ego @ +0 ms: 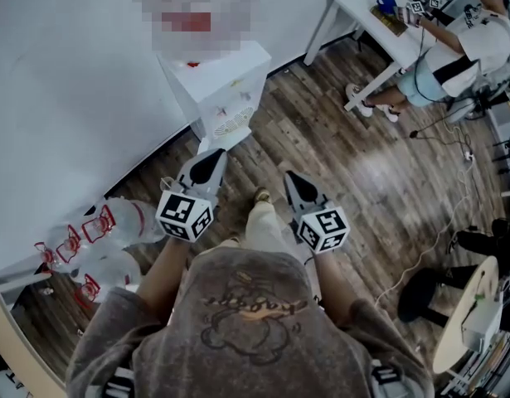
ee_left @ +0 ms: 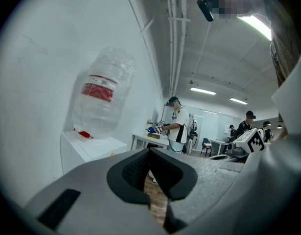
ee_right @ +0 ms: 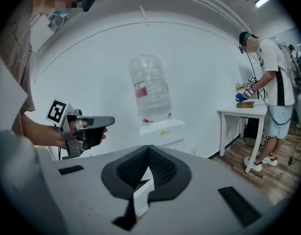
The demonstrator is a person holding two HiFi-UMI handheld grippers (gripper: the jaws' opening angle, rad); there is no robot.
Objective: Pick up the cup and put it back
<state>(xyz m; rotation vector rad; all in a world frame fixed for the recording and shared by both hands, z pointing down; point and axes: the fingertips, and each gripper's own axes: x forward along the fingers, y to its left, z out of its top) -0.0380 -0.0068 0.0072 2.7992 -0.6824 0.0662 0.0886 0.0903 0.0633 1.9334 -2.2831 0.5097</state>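
Cup not in view; our grey left gripper (ego: 213,161) and grey right gripper (ego: 293,179) both sit fully closed, empty. Reaching for it unopened, we could knock it over.

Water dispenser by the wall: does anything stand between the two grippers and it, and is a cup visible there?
Nothing visible does. In the head view only bare wooden floor lies between the left gripper, the right gripper and the water dispenser. No cup can be made out on it.
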